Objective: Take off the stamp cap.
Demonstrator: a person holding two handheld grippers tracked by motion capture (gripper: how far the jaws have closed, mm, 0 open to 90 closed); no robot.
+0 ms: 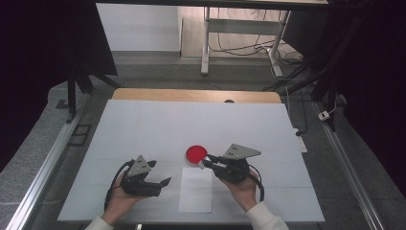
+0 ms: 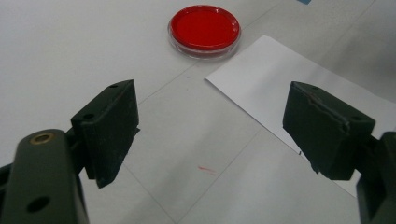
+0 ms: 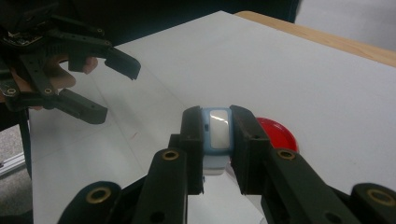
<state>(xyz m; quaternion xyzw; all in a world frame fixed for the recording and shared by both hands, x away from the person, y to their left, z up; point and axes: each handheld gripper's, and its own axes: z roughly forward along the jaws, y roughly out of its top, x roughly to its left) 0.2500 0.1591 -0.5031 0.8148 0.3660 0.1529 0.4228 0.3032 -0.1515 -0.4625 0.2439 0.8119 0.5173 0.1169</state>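
Right gripper view: right hand-held gripper (image 3: pixel 215 140) clamped on a small blue tool (image 3: pixel 216 132) beside red dish (image 3: pixel 279 133); left hand-held gripper (image 3: pixel 100 91) released, holding nothing.

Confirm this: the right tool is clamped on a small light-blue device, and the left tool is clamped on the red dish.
Not quite. The left tool is open and empty; the left gripper view shows the red dish lying well beyond its jaws. The right tool is indeed clamped on the light-blue device.
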